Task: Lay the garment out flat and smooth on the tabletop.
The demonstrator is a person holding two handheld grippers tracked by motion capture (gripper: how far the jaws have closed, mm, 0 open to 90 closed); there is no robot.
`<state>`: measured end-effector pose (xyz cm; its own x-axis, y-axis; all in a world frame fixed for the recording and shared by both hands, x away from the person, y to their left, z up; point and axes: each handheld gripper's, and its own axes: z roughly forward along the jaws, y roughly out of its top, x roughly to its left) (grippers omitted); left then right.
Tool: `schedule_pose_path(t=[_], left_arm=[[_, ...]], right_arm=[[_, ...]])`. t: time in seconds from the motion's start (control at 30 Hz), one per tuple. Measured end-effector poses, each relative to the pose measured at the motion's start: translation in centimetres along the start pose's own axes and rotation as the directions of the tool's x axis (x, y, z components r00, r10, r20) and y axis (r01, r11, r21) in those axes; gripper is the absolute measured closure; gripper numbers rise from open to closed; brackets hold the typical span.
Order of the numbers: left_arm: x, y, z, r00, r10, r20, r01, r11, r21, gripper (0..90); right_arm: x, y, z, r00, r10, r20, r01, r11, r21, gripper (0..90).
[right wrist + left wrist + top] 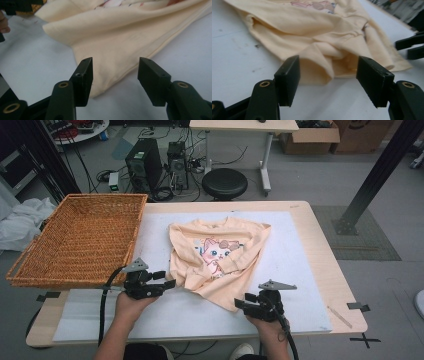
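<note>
A peach shirt [217, 257] with a cartoon cat print lies crumpled on the white mat [300, 270]. My left gripper [167, 282] sits low at the shirt's near left edge; in the left gripper view a folded bunch of fabric [322, 65] lies between its open jaws, untouched by the pads. My right gripper [240, 305] is at the shirt's near corner; in the right gripper view that corner [110, 75] lies on the mat between open jaws, no pad pressing on it. The right gripper's tips [409, 46] also show in the left gripper view.
A large wicker basket [80, 240] stands on the table's left end, overhanging it. The mat covers most of the wooden table [330, 265]. Behind the table are a black stool [225, 182], computer towers [145, 167] and cables on the floor.
</note>
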<state>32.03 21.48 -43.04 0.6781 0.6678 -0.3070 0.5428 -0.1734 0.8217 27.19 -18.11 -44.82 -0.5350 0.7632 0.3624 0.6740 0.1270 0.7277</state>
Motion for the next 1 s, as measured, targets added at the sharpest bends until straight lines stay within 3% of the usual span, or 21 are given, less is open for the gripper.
schedule_pose_path(t=[0.07, 0.17, 0.27, 0.33, 0.43, 0.5, 0.6, 0.7, 0.8, 0.9, 1.0], left_arm=[[0.2, -0.3, 0.0, 0.999, 0.016, 0.041, -0.015, 0.9995, -0.028, 36.8], [0.2, -0.5, -0.1, 0.9975, 0.042, 0.057, -0.039, 0.9976, -0.057, 35.9], [0.0, -0.7, 0.1, 0.9959, 0.065, 0.062, -0.061, 0.9964, -0.058, 35.2], [0.1, -0.8, 0.4, 0.9964, 0.065, 0.054, -0.063, 0.9972, -0.04, 35.0], [0.1, -1.0, 0.6, 0.9966, 0.06, 0.056, -0.058, 0.9976, -0.037, 35.0], [0.1, -1.0, 0.5, 0.9965, 0.06, 0.059, -0.058, 0.9977, -0.035, 35.0], [0.2, -0.9, 0.0, 0.9958, 0.069, 0.06, -0.067, 0.9972, -0.033, 34.7], [0.3, -1.0, -0.5, 0.9955, 0.065, 0.069, -0.063, 0.9975, -0.031, 34.5], [0.2, -1.3, -0.6, 0.9956, 0.06, 0.072, -0.059, 0.9981, -0.014, 33.9], [0.0, -1.7, -0.2, 0.9954, 0.058, 0.077, -0.059, 0.9981, 0.016, 33.7], [-0.4, -1.9, 0.1, 0.9945, 0.049, 0.092, -0.052, 0.998, 0.036, 33.5]], right_arm=[[0.0, -0.4, 0.5, 1.0, 0.002, -0.002, -0.002, 1.0, -0.008, 52.6], [-0.4, -0.5, 0.6, 0.9991, 0.028, -0.031, -0.029, 0.999, -0.025, 51.7], [-0.3, -0.5, 0.6, 0.9994, 0.016, -0.031, -0.016, 1.0, -0.022, 53.5], [-0.2, -0.6, 0.7, 0.9992, -0.009, -0.039, 0.008, 1.0, -0.009, 63.0], [0.2, -0.6, 0.8, 0.9976, -0.058, -0.038, 0.059, 0.998, 0.019, 84.5], [-0.1, -0.6, 0.4, 0.9966, -0.065, -0.051, 0.065, 0.998, 0.005, 87.9], [-1.5, -0.4, -1.2, 0.997, -0.067, -0.039, 0.066, 0.998, -0.007, 88.4], [-4.0, -0.6, -4.0, 0.9983, -0.056, -0.018, 0.055, 0.998, -0.027, 88.4], [-6.2, -1.2, -6.4, 0.9981, -0.059, 0.016, 0.06, 0.998, -0.013, 88.4], [-7.7, -1.9, -7.8, 0.9971, -0.055, 0.053, 0.055, 0.998, -0.004, 88.3], [-8.6, -2.4, -8.6, 0.9978, -0.032, 0.059, 0.034, 0.999, -0.033, 88.2]])
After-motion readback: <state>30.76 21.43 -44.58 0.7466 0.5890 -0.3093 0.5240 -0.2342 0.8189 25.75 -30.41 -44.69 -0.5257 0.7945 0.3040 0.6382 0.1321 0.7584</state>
